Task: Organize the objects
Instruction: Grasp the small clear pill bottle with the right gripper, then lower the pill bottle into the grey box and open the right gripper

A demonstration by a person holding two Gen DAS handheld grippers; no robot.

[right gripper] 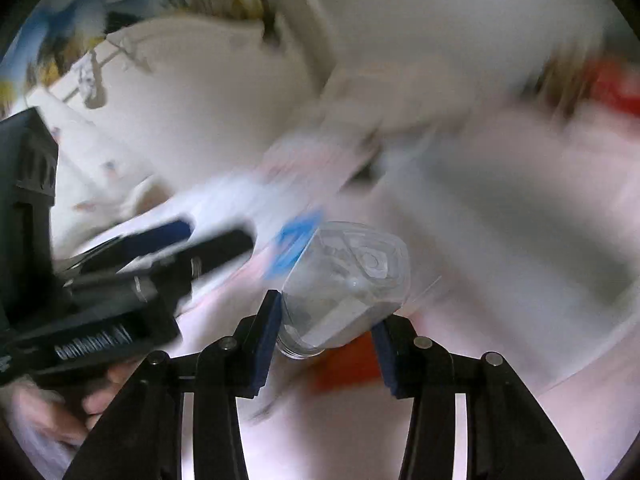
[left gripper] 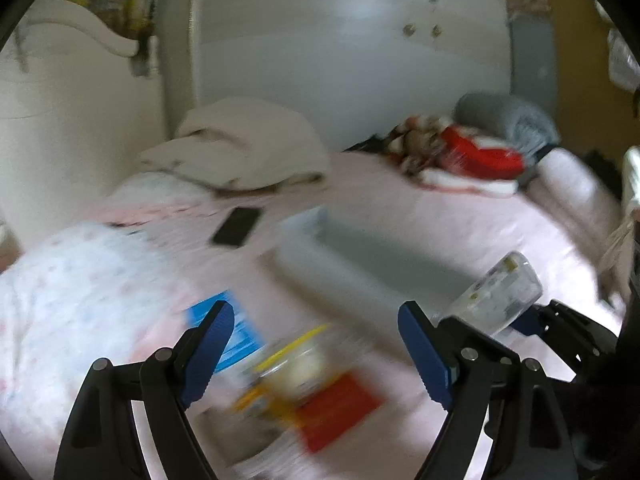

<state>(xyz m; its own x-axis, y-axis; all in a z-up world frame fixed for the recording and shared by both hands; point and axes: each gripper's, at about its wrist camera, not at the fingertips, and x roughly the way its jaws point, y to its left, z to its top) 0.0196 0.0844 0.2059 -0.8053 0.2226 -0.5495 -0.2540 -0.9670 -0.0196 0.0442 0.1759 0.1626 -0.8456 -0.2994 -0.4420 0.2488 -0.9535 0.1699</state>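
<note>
Over on the left a black phone point(left gripper: 236, 226) lies flat on the pink bed point(left gripper: 460, 216). The left tool point(left gripper: 316, 354) is spread wide open with nothing in it, hanging over a blurry blue card point(left gripper: 236, 332), a yellow packet point(left gripper: 280, 372) and a red card point(left gripper: 340, 410). Behind those sits a gray tray point(left gripper: 360, 248). On the right, the right tool point(right gripper: 326, 338) is clamped on a clear plastic bottle point(right gripper: 348, 280), held up off the bed.

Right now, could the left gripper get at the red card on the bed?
Probably yes. The left gripper is open and empty, the red card lies just below its fingers, though a blurry yellow packet partly overlaps it.
</note>
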